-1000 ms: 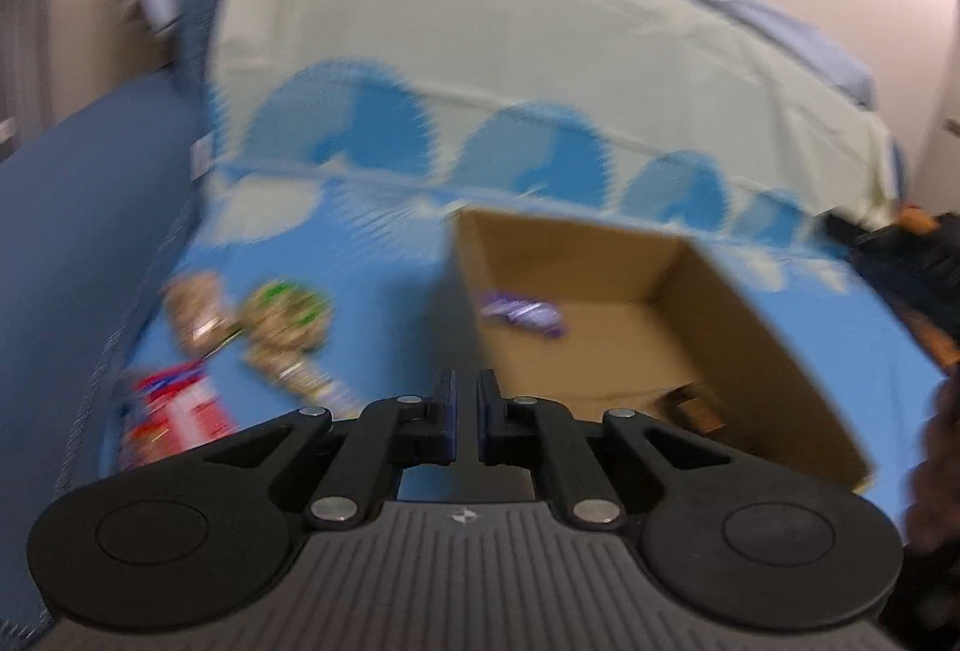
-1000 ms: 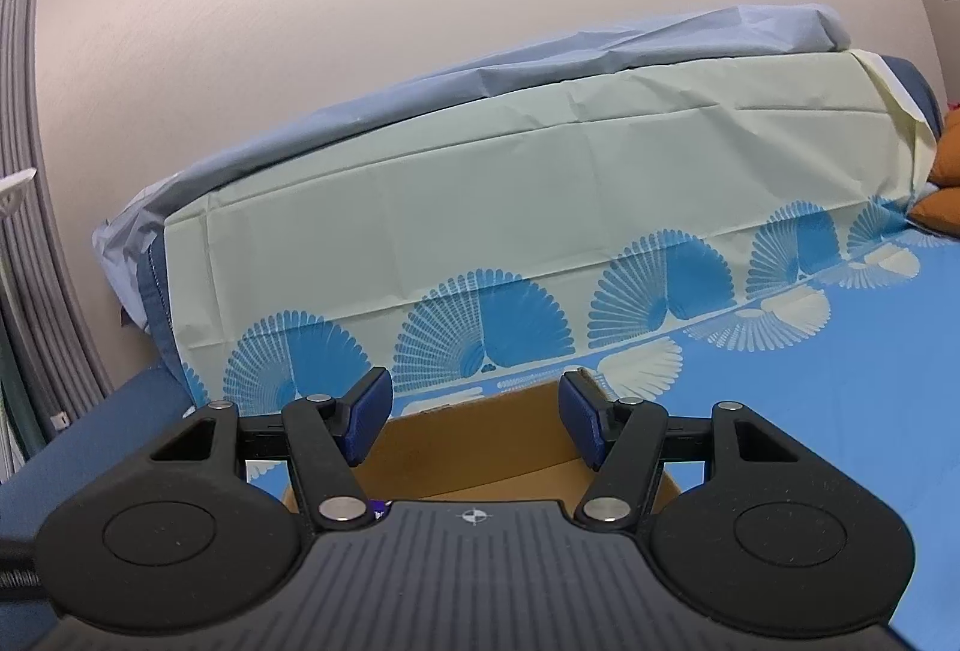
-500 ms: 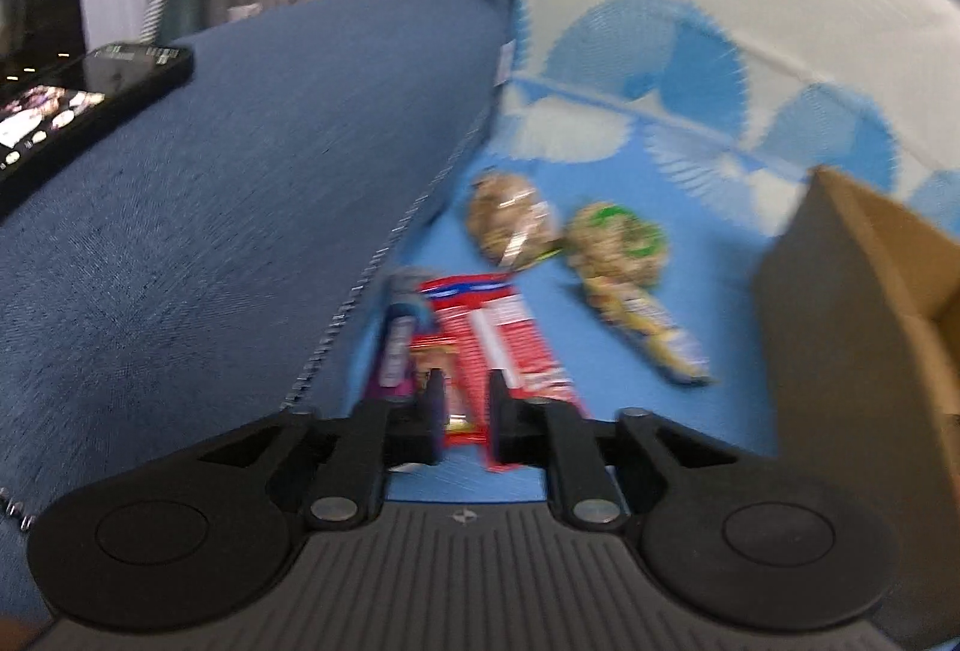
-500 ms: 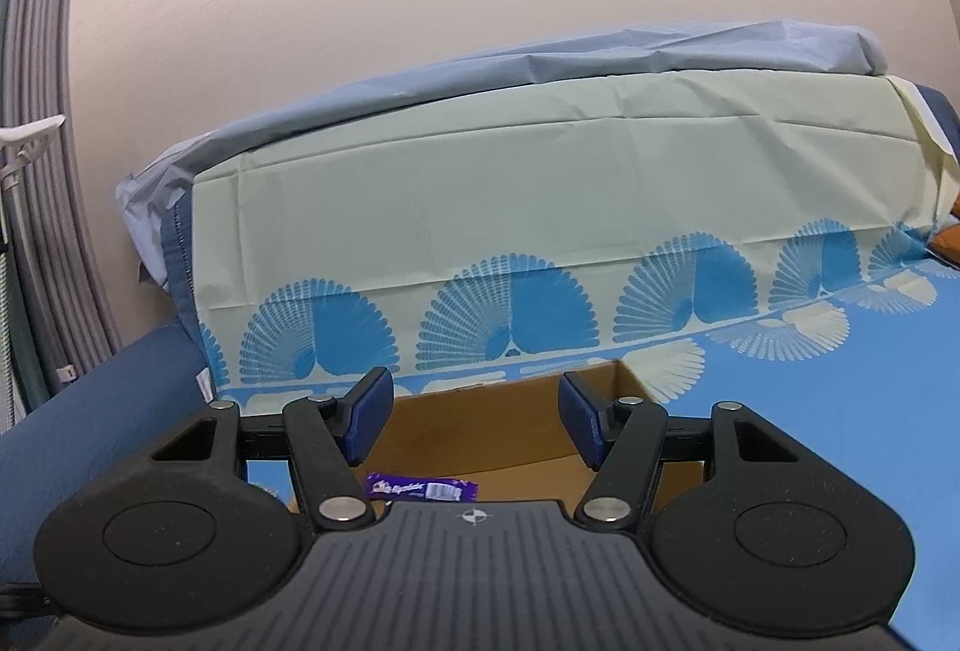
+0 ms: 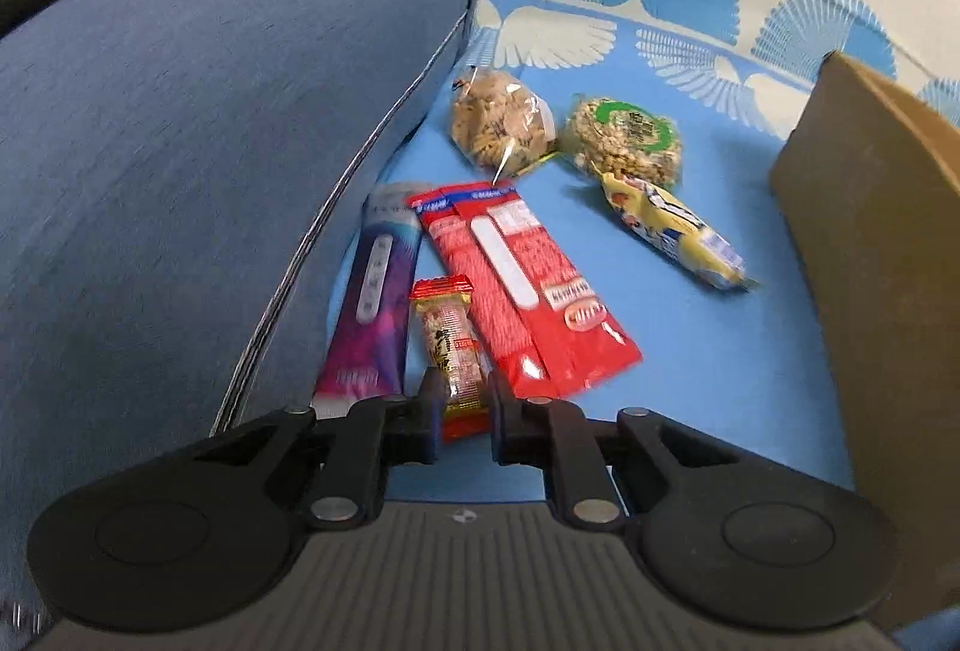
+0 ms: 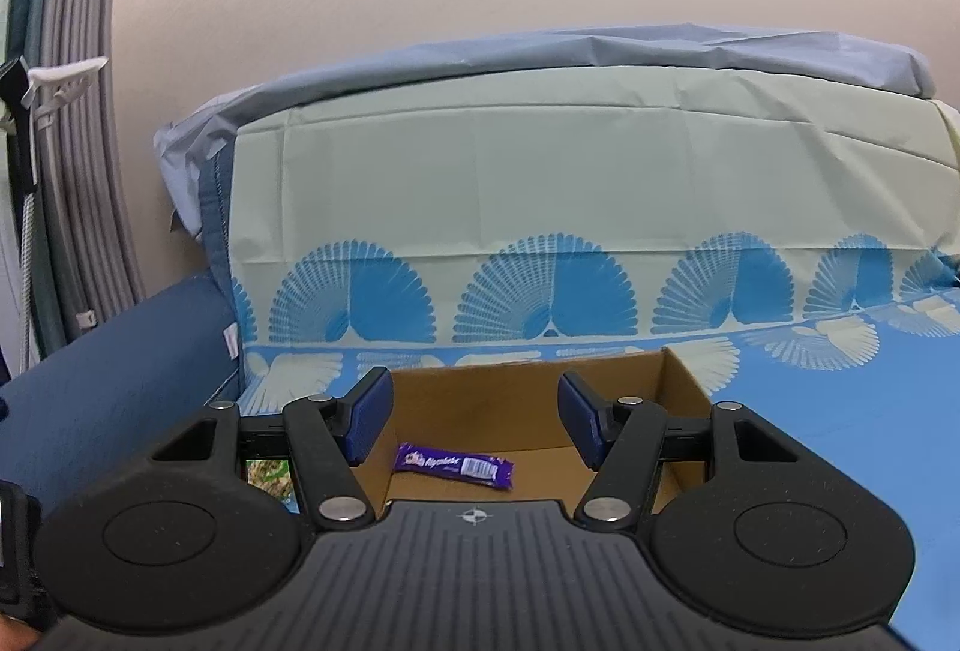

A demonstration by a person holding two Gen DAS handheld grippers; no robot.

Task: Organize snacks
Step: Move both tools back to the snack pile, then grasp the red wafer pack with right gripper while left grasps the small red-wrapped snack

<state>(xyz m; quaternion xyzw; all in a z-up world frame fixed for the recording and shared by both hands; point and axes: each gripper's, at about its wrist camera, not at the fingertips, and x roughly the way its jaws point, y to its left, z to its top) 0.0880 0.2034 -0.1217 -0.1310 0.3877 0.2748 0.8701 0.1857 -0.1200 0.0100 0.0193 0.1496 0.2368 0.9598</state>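
Several snacks lie on the blue sheet in the left wrist view: a small red-and-gold snack bar (image 5: 450, 333), a purple pack (image 5: 378, 303), a red pack (image 5: 516, 291), a yellow pack (image 5: 672, 237) and two clear bags (image 5: 498, 123). My left gripper (image 5: 463, 399) points down at them, its jaws closing on the near end of the small bar, and both pads touch it. The cardboard box (image 5: 870, 207) stands to the right. In the right wrist view my right gripper (image 6: 474, 423) hangs open and empty over the box (image 6: 678, 387), where a purple chocolate bar (image 6: 453, 465) lies.
A dark blue sofa armrest (image 5: 180, 141) rises right beside the snacks on the left. A cushion under a pale fan-patterned cloth (image 6: 540, 207) backs the seat. Bare blue sheet (image 5: 720, 351) lies between the snacks and the box.
My left gripper swung from the box to the snack pile on the left, dropped lower, opened, then closed around the small bar. The right gripper drifted slightly, bringing the purple chocolate bar into view.
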